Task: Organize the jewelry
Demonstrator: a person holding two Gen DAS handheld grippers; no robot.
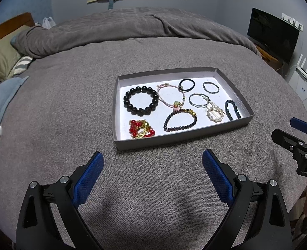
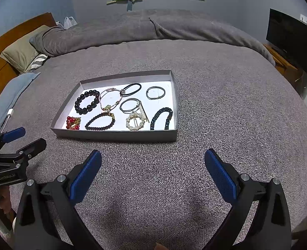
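On the grey bedspread (image 1: 70, 104), straight ahead of both grippers, a shallow grey tray (image 1: 178, 139) is sitting w/ all the jewelry already lying inside it. Left gripper (image 1: 152, 166) is hovering over the blanket w/ fingers spread wide, holding nothing; right gripper (image 2: 153, 164) is doing the same, also empty. Tray's long side is running left-right across the view, near edge facing the grippers. It's lying a bit right of center for the left one and left of center for the right (so it's btwn them, neither clearly nearer imo). Looks-wise: chunky black bead bracelet (image 1: 141, 101) far left, red bead cluster (image 1: 141, 129) near-left corner, pearl ring clip (image 2: 135, 121) and dark teal beaded bracelet (image 2: 161, 118) toward the right, thin cord loops at the back. Nothing's being touched rn.
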